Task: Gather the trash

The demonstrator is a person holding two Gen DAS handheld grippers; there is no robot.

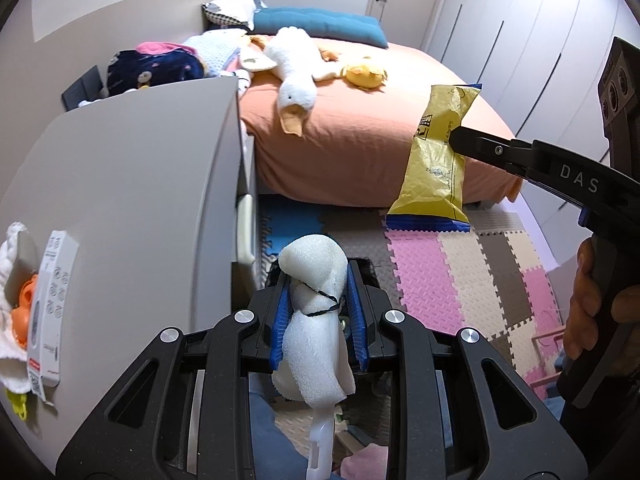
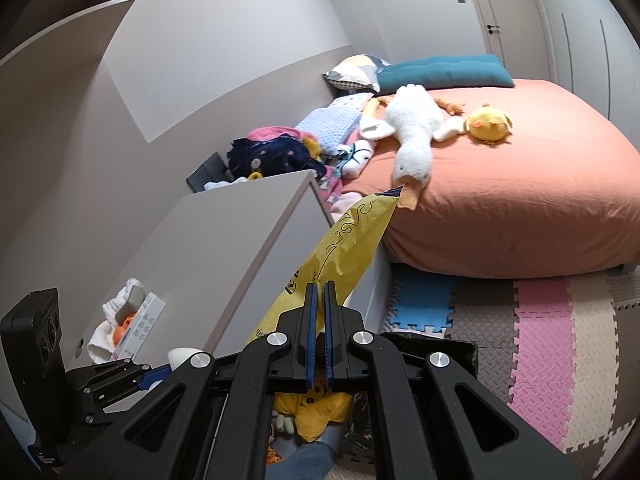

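Left gripper: fingers clamped on white foam scrap, held beside the grey cabinet.
Right gripper: fingers pinched on yellow snack wrapper, dangling above the foam floor mat.
Technique: keep both grips firm and carry each piece clear of the bed.

bed: white goose plush, yellow chick plush | floor: foam mats | grey cabinet

Right gripper clamped on yellow snack bag, blue pads nearly together. Bag runs up and away past the tips toward orange bed. Grey cabinet left of gripper. Left gripper lower left, grips white foam piece.
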